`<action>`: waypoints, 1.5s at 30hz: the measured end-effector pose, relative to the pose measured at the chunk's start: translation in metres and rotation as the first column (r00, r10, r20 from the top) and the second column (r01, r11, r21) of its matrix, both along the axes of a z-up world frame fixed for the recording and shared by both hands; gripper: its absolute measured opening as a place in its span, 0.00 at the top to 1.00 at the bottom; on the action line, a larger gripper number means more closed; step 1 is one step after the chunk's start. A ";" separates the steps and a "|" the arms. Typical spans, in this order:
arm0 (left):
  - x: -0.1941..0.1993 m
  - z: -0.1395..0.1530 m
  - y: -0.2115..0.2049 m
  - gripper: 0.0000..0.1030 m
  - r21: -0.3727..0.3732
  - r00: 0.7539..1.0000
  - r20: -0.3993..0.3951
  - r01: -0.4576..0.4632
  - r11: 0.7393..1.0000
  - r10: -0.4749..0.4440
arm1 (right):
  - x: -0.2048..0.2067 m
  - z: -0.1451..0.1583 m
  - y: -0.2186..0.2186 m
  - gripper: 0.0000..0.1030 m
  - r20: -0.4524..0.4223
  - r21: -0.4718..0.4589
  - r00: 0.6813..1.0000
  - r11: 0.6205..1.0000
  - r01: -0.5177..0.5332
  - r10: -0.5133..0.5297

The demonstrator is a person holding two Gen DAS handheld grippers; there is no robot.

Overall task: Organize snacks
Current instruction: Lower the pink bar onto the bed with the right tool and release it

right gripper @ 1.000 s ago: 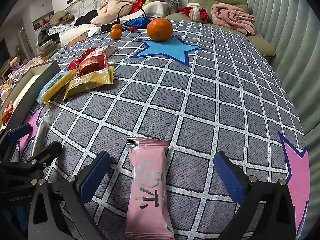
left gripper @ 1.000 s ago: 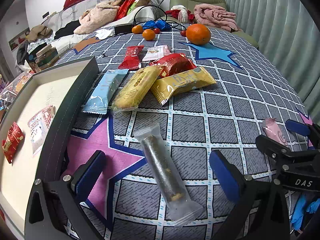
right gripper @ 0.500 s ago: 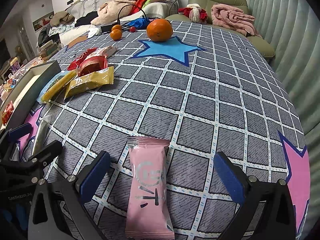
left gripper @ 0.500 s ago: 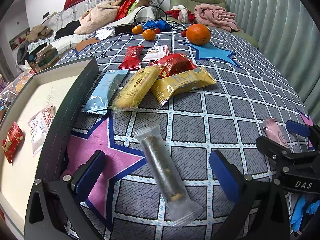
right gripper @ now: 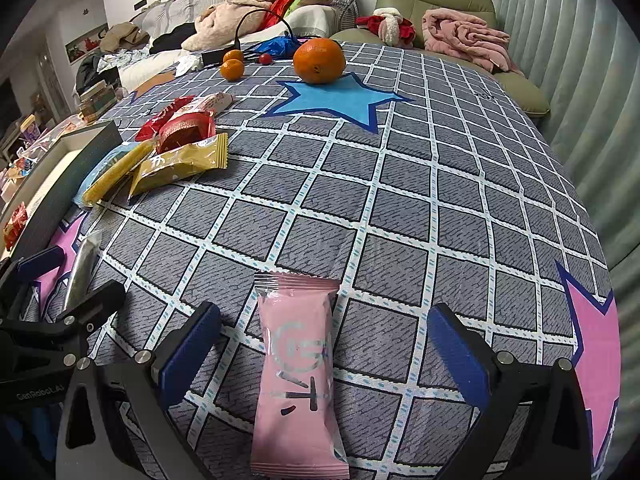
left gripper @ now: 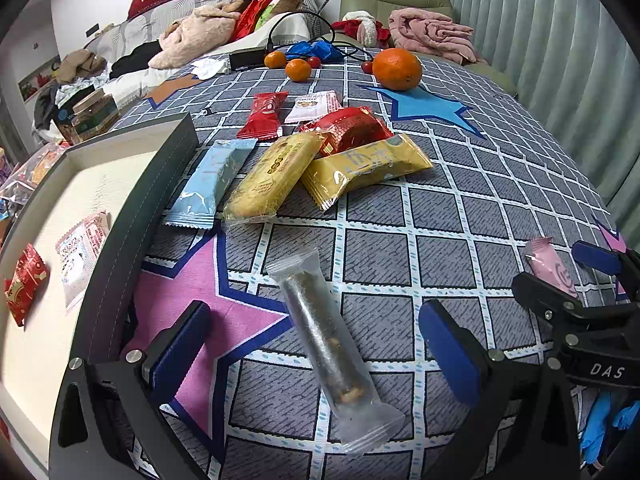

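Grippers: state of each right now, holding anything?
Left gripper: open, holding nothing; clear-wrapped snack bar lies on the cloth between its fingers.
Right gripper: open, holding nothing; pink snack packet lies between its fingers.

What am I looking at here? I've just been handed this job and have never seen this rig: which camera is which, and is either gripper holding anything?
These are two hand-held grippers, each with a fisheye camera looking out along its blue-padded fingers. In the left view, the left gripper is open around a clear-wrapped snack bar lying on the patterned cloth. In the right view, the right gripper is open around a pink packet. Neither holds anything. Farther off lie more wrapped snacks, including a yellow packet, and a large orange. A grey-walled tray on the left already contains two packets.
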State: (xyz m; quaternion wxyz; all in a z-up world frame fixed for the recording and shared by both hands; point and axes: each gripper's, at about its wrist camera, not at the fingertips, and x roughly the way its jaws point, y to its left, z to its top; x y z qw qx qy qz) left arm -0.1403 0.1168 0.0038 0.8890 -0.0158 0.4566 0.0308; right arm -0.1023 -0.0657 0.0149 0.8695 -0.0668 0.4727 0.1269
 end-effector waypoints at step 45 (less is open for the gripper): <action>0.001 0.001 0.003 0.00 -0.001 1.000 -0.012 0.000 1.000 0.000 | 0.000 -0.001 0.001 0.00 0.002 0.000 1.000 1.000 -0.001 0.001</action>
